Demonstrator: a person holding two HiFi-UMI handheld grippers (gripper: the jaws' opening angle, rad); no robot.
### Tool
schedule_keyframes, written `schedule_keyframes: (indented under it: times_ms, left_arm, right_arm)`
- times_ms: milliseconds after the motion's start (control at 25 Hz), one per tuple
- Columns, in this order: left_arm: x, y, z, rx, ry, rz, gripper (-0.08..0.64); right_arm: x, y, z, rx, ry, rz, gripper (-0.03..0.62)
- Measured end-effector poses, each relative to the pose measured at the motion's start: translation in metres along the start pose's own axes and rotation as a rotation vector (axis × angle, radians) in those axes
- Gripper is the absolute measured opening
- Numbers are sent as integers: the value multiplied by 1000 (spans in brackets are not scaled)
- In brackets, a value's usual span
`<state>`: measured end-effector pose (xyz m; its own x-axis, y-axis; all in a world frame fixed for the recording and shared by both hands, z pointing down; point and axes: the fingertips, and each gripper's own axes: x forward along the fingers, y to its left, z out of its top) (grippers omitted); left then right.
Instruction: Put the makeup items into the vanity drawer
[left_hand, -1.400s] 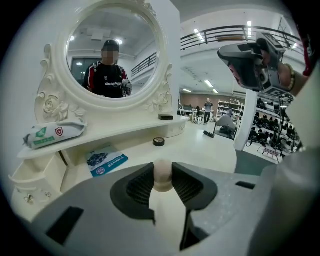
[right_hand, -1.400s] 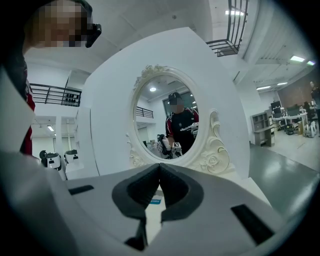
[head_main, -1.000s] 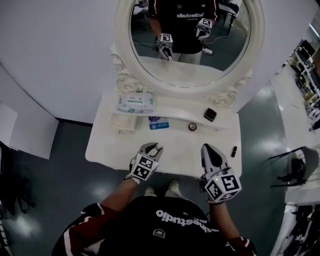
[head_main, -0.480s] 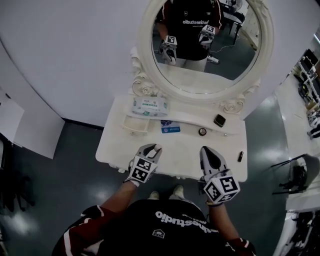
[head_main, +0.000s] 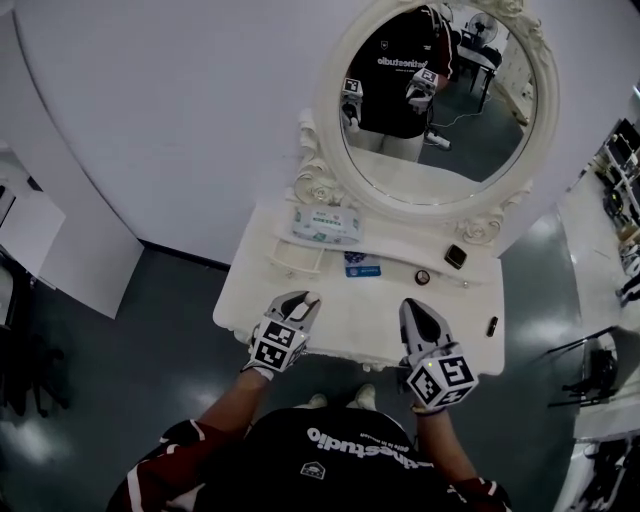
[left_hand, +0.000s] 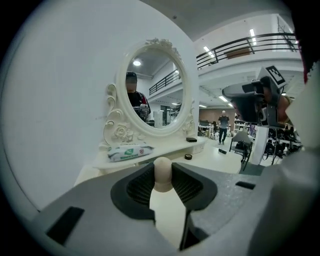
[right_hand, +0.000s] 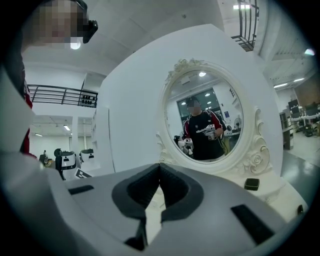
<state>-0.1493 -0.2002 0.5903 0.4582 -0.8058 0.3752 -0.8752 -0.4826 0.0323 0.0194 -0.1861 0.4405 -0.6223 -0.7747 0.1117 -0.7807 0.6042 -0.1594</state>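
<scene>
Over the vanity (head_main: 355, 318) front edge, our left gripper (head_main: 305, 300), jaws just tightened on a beige sponge (left_hand: 162, 172), faces the small drawer (head_main: 296, 262) straight ahead. Our right gripper (head_main: 417, 308) is closed, empty and farther off.

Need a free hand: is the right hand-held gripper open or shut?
Shut: the right hand-held gripper has its jaws touching at the tips, nothing between them.

Looking at a mock dressing corner inside a large open lab or studio hall, not a home. Seeing a cream carved vanity table (head_main: 352, 312) with an oval mirror (head_main: 440, 110) backing onto a plain white partition panel (head_main: 150, 120); beyond its edges, glossy grey floor (head_main: 130, 330), a black-railed upper gallery (left_hand: 240, 47), strip ceiling lights (left_hand: 252, 35), cluttered equipment benches (head_main: 622, 160) and a distant standing person (left_hand: 223, 121).
</scene>
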Motion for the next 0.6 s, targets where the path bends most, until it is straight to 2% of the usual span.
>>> schedule_keyframes:
  times_ms: [280,600]
  left_arm:
    - [-35,33,10,-27,-39,62,106]
    - [-36,66,26,-3,-61,126,107]
  right_arm:
    - [9,22,-2,-8,13,31,3]
    - [27,21,-7,-8,25,77,3]
